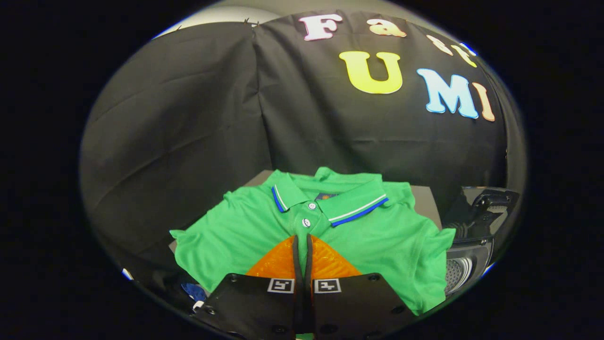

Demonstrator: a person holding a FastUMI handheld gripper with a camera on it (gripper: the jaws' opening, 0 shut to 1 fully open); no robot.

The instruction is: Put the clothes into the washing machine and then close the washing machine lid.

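Shirt (264, 231) flat on table (424, 198), collar away from gripper (302, 241); fingers closed together over its front. Washer (472, 245) right of shirt.

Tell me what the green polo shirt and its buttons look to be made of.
Green polo shirt: apparently a soft matte knit, cotton or a blend; it drapes in folds, and its ribbed collar carries blue and white stripes. Buttons: small, pale and slightly glossy, probably plastic. The gripper hangs over the shirt front, fingers together, gripping no cloth that I can see.
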